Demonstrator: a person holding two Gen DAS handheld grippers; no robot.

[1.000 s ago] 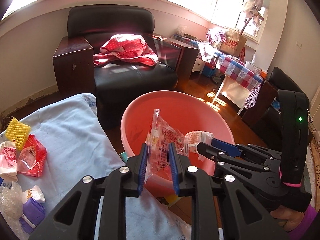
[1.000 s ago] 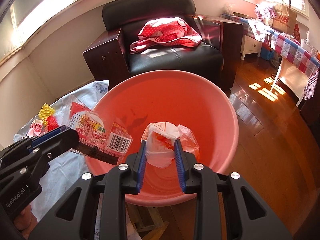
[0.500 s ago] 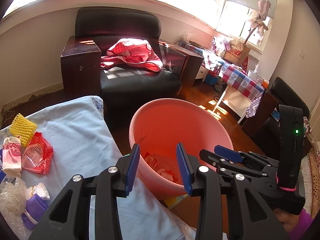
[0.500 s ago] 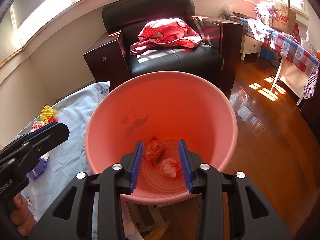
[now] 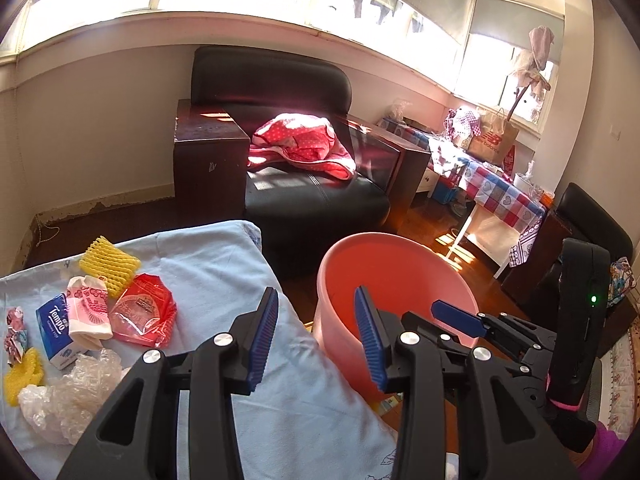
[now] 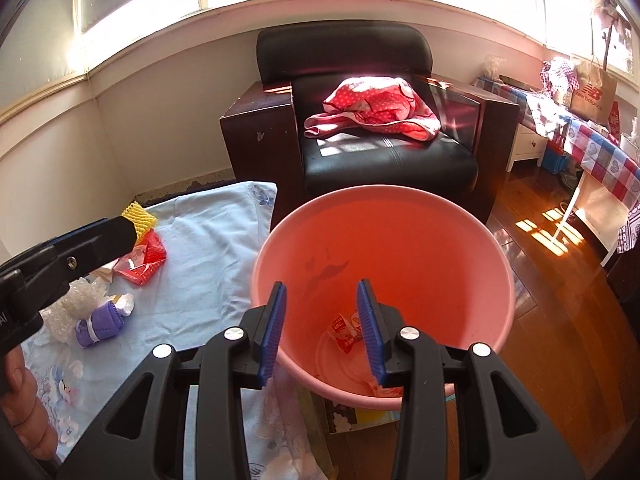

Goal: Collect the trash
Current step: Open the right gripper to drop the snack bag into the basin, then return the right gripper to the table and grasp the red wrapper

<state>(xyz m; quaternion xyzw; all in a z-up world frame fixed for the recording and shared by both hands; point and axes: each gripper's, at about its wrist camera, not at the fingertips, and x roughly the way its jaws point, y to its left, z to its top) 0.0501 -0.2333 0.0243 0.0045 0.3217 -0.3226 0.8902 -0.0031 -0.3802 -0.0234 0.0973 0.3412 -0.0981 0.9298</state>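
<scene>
Hanging over the edge of the light blue cloth (image 5: 224, 280), the left claw (image 5: 316, 334) has its blue pads apart with nothing between them. The right claw (image 6: 322, 328) hovers over the near rim of the pink plastic basin (image 6: 472, 240), its pads likewise apart and empty. Down in the basin lie a small red-and-white wrapper (image 6: 343, 330) and a second crumpled bit partly hidden behind the right claw's pad.

More trash sits on the cloth-covered surface to the left: a yellow foam fruit net (image 5: 109, 266), a red plastic wrapper (image 5: 142, 312), a pink-and-white patterned packet (image 5: 89, 312) just beside it, a blue Tempo tissue pack (image 5: 54, 332), clear bubble wrap (image 5: 68, 396), another yellow foam piece (image 5: 20, 376) and a small crumpled candy wrapper (image 5: 14, 326). The right wrist view also shows a purple rolled item (image 6: 100, 326) next to the bubble wrap.

Behind the basin stands a black leather armchair (image 6: 384, 160) with a red polka-dot cloth (image 6: 376, 110) on its seat.
</scene>
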